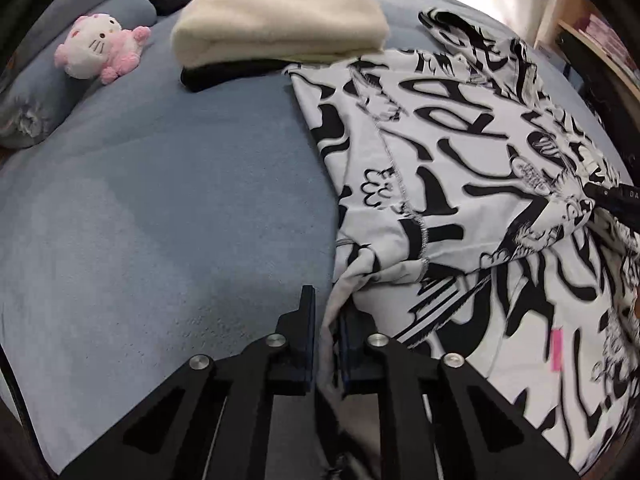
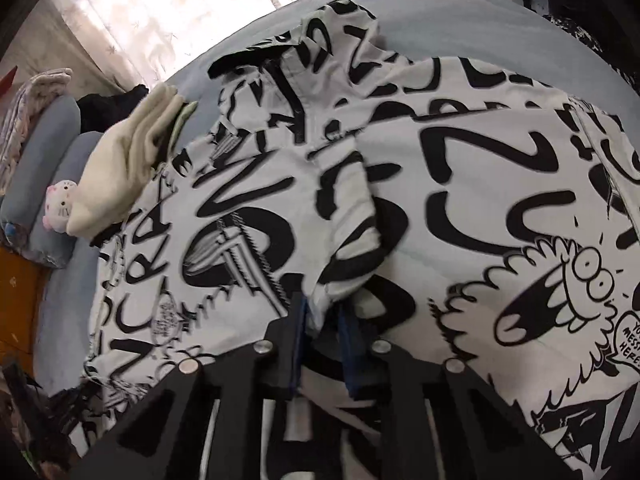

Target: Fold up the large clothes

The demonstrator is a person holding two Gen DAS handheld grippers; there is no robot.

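We've got both jaws pinching the graffiti-print shirt (image 1: pixel 440 152); the thin edge between our left gripper (image 1: pixel 326 320) jaws could slip, wrecking the fold.

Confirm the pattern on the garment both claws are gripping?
White garment with bold black graffiti lettering and cartoon figures; clearest in the right wrist view.

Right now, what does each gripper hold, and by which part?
Left gripper: the printed garment by its side edge. Right gripper: a sleeve end.
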